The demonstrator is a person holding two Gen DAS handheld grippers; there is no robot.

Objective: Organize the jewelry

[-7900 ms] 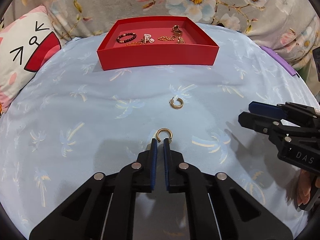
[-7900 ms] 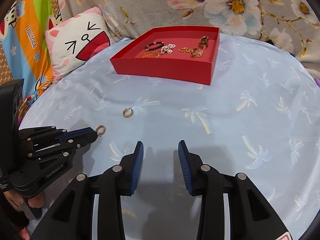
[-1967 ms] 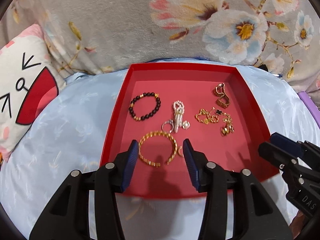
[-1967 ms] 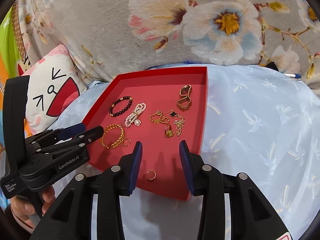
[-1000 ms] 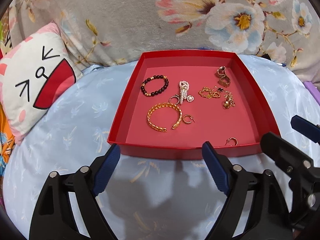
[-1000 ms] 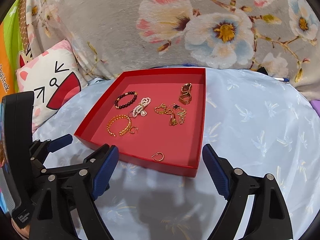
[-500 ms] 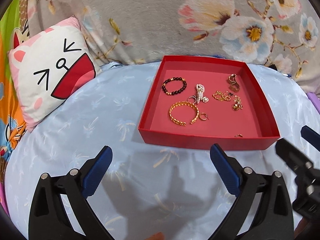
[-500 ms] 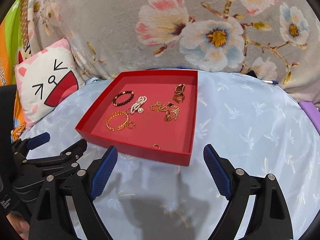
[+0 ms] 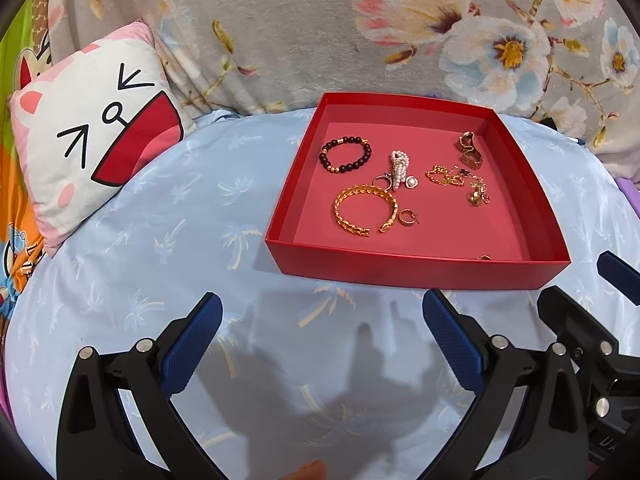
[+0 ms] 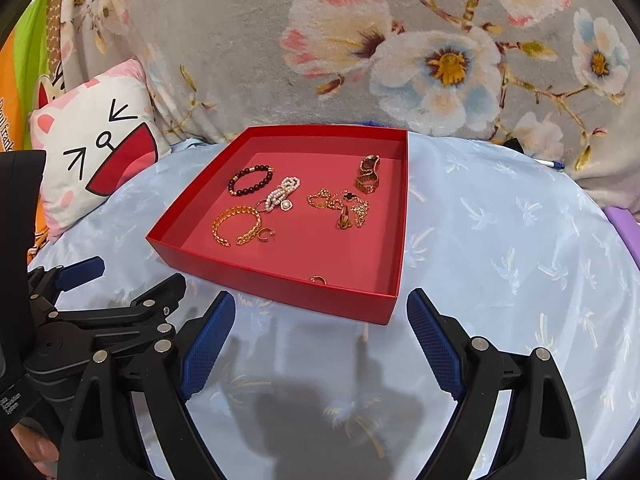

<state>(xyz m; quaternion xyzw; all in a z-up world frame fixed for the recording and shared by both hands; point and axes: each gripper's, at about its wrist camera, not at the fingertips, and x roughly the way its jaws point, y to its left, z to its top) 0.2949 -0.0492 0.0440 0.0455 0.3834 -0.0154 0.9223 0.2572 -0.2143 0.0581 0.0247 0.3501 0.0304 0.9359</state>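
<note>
All the jewelry that shows now lies inside the red tray point(image 9: 416, 268), which sits on a pale blue cloth with a palm print point(image 9: 168, 240); no loose piece is visible on the cloth, so the sorting looks finished or nearly so. In the tray are a dark bead bracelet point(image 9: 345, 154), a pearl piece point(image 9: 400, 170), a gold cuff bracelet point(image 9: 365, 213) with a small hoop earring point(image 9: 408, 217) just beside it, a tangle of gold chain point(image 9: 458, 178), a gold clasp piece point(image 9: 469, 151) near the far right corner, and a second hoop earring point(image 10: 318, 279) close to the near wall.

The left gripper point(image 9: 322, 340) is spread wide with nothing between its blue pads, its jaws having just been opening. The right gripper point(image 10: 320, 340) is likewise spread wide and empty. Both hover short of the tray's near wall, angled down over the cloth, side by side, each visible at the edge of the other's view.

If anything remains, the next move would call for finding a stray piece outside these views; otherwise the hands only need to rest clear of the tray. A cat-face cushion point(image 9: 92, 152) and a flowered blanket point(image 9: 280, 32) lie behind
</note>
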